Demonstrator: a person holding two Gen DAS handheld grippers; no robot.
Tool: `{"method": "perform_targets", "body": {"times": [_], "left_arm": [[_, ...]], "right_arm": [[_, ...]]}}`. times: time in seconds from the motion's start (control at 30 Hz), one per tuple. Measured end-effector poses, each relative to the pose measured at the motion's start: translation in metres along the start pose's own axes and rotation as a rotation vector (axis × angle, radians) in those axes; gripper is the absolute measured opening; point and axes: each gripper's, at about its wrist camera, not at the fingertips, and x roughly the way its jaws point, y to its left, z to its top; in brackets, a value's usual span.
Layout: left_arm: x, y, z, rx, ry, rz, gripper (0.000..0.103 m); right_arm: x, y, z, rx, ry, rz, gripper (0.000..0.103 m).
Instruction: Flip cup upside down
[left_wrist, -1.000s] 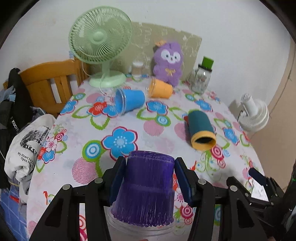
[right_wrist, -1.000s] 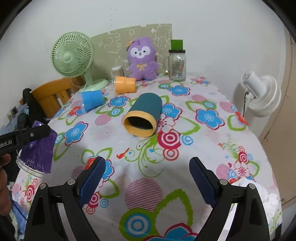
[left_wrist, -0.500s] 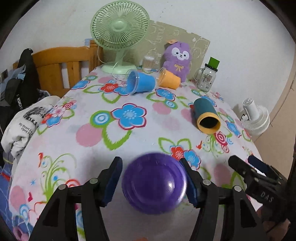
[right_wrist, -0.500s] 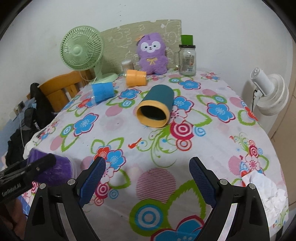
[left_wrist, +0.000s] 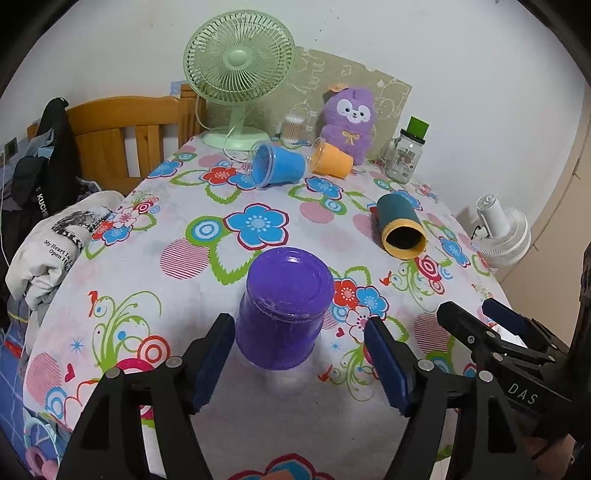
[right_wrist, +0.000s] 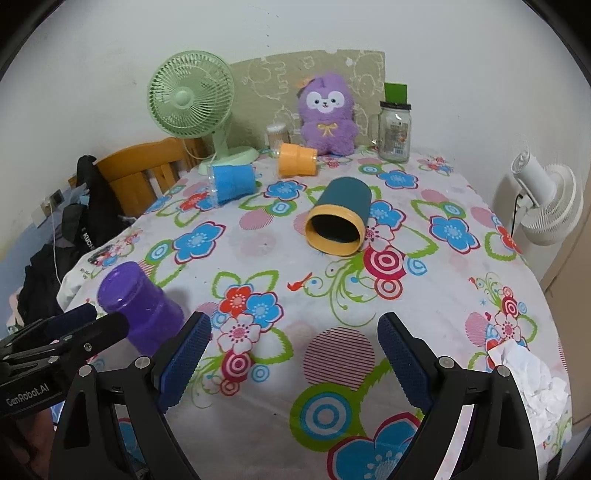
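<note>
so the purple cup (left_wrist: 282, 308) is sitting base-up on the floral table (left_wrist: 155, 258), mouth down on the cloth; it's at the near edge, well in front of the green fan (left_wrist: 238, 70) at the back; the left gripper (left_wrist: 299, 360) is spread wide with its blue pads either side of the cup, and there's a gap on both sides, so it's not pinching anything; in the right wrist view the cup (right_wrist: 138, 306) is off to the left with the left tool's tips just beside it

the right gripper (right_wrist: 293, 363) is spread wide too, nothing between the pads, hovering over the cloth near the front edge

other stuff, going from the fan: a blue cup (left_wrist: 277, 166) on its side just in front of the fan's base; an orange cup (left_wrist: 330, 160) on its side to the right of that; a purple plush (left_wrist: 349, 122) further right against the wall; a glass jar (left_wrist: 402, 160) past the plush; a teal cup with a yellow rim (left_wrist: 400, 225) on its side, well to the right and nearer the camera; crumpled paper (right_wrist: 528, 376) at the table's right edge
</note>
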Motion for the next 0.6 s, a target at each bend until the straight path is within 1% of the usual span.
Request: {"method": "perform_targets", "body": {"times": [0.07, 0.2, 0.3, 0.4, 0.5, 0.6], "left_arm": [[-0.006, 0.001, -0.001, -0.006, -0.011, 0.003, 0.083], [-0.018, 0.006, -0.003, -0.016, -0.032, 0.020, 0.090], [-0.028, 0.009, -0.003, -0.016, -0.061, 0.044, 0.098], [-0.037, 0.012, -0.004, -0.011, -0.090, 0.069, 0.100], [-0.046, 0.015, -0.004, -0.012, -0.117, 0.087, 0.103], [-0.055, 0.019, -0.002, -0.024, -0.139, 0.100, 0.103]], "right_arm": [[-0.005, 0.004, 0.001, -0.010, -0.009, 0.007, 0.093], [-0.015, 0.014, 0.003, -0.032, -0.025, 0.024, 0.093], [-0.020, 0.022, 0.005, -0.052, -0.032, 0.036, 0.093], [-0.026, 0.032, 0.007, -0.079, -0.042, 0.050, 0.094], [-0.033, 0.040, 0.010, -0.101, -0.057, 0.043, 0.094], [-0.039, 0.044, 0.013, -0.112, -0.068, 0.045, 0.094]]}}
